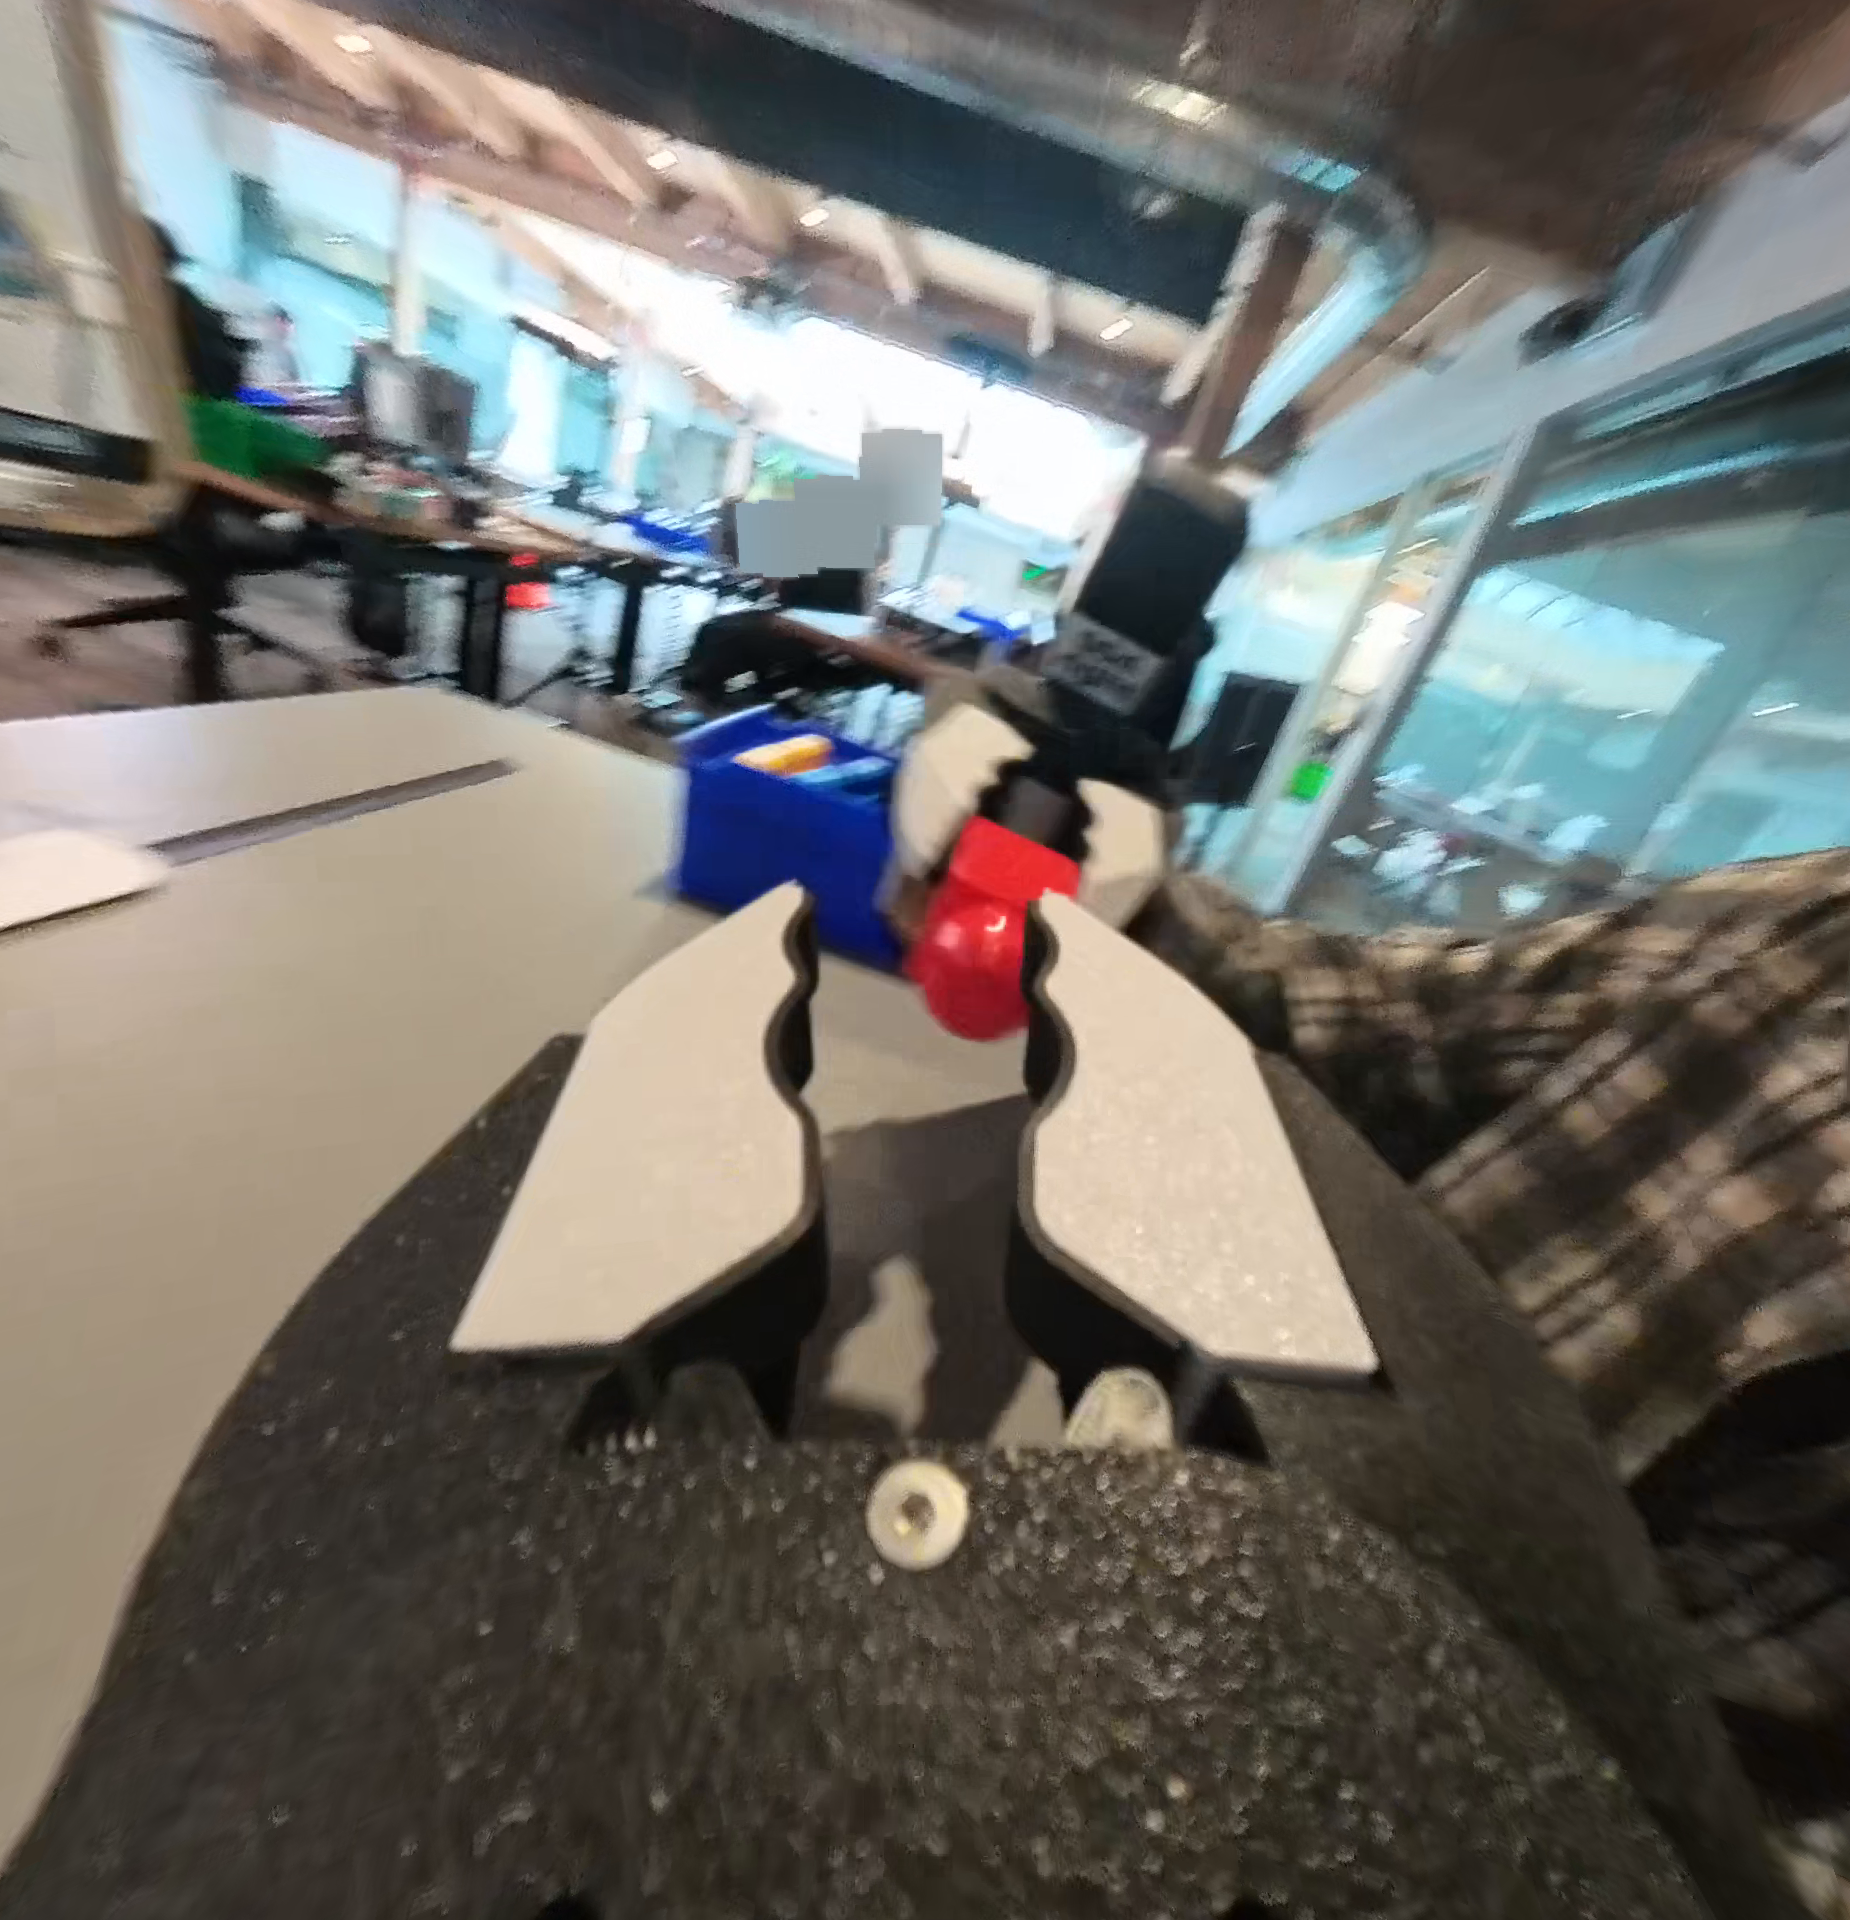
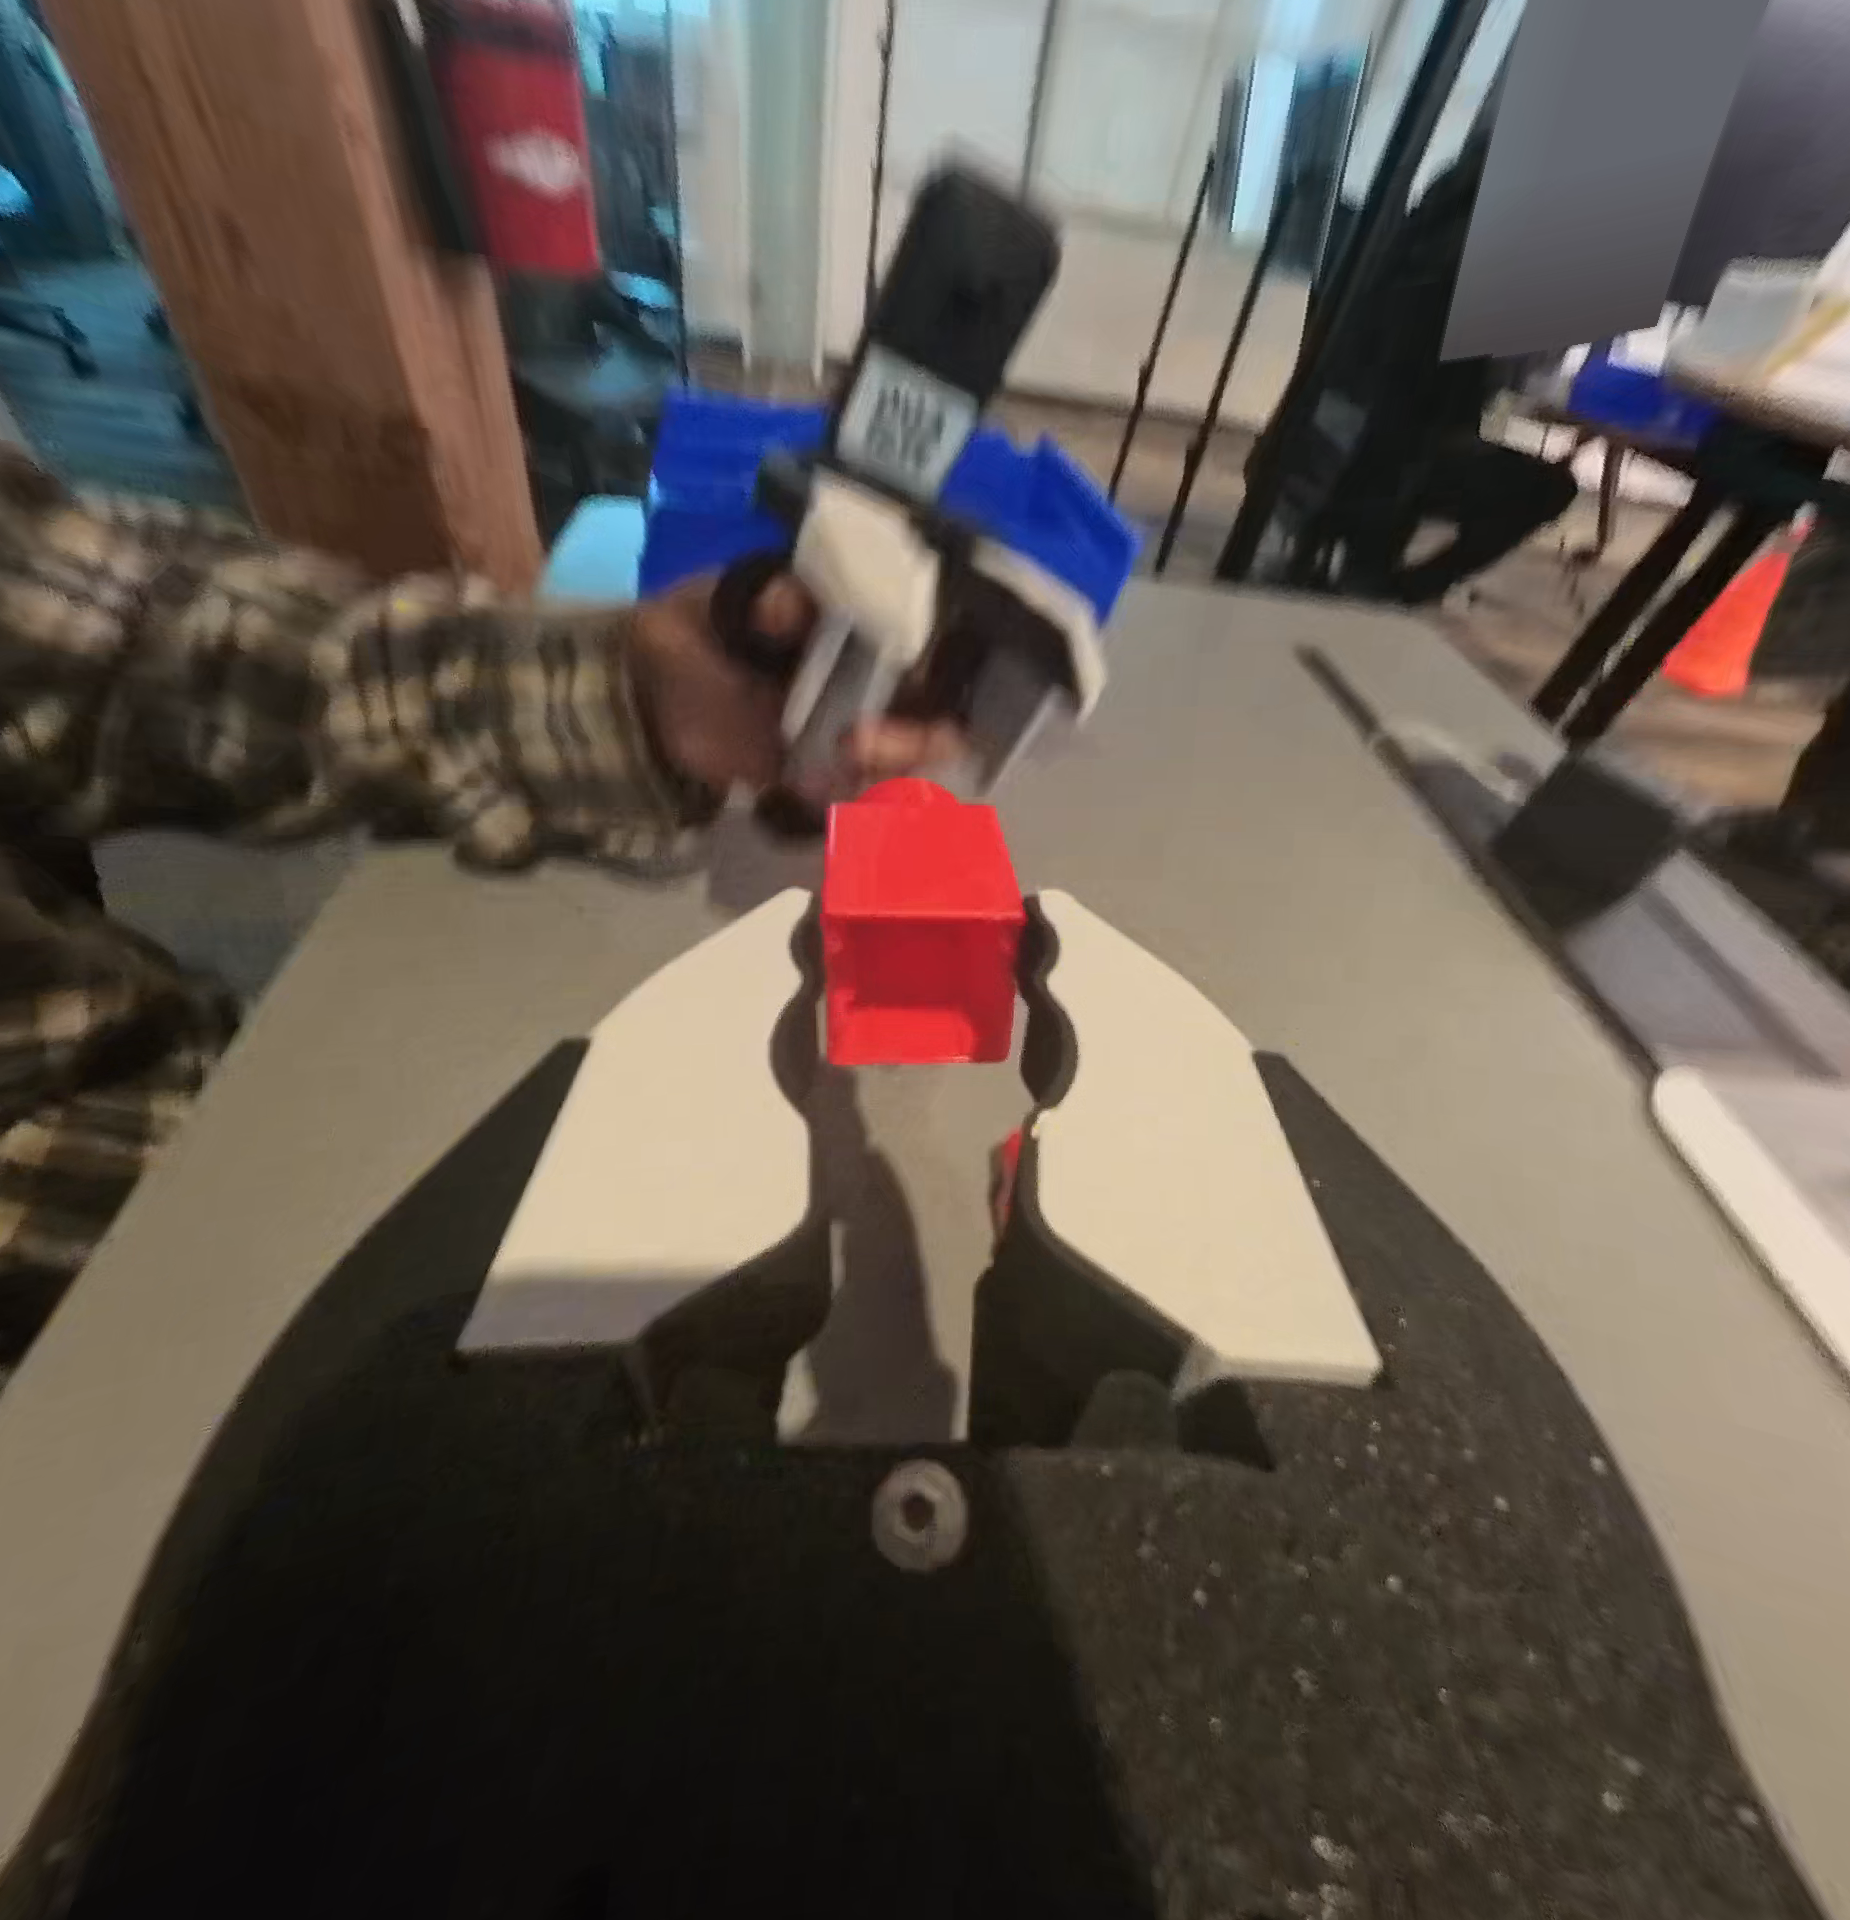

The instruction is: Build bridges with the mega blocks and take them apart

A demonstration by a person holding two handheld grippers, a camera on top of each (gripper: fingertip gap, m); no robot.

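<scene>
Right gripper (image 2: 923,914) clamps a red block (image 2: 916,935); left gripper (image 1: 916,925) stands part-open and empty.

Left wrist view: at 12 o'clock past its own tips, the red block sits in the far gripper above the grey table (image 1: 277,987), a blue bin (image 1: 775,842) behind it. Right wrist view: block dead centre between the fingertips, stud pointing away toward 12 o'clock. Only the tips hold it, so a quick swing could twist it loose.

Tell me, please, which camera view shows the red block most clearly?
The right wrist view. There the red block sits centred and close between the right gripper fingertips, with its square body and top stud visible. In the left wrist view the block is farther off, blurred, and partly hidden behind the left gripper.
</scene>
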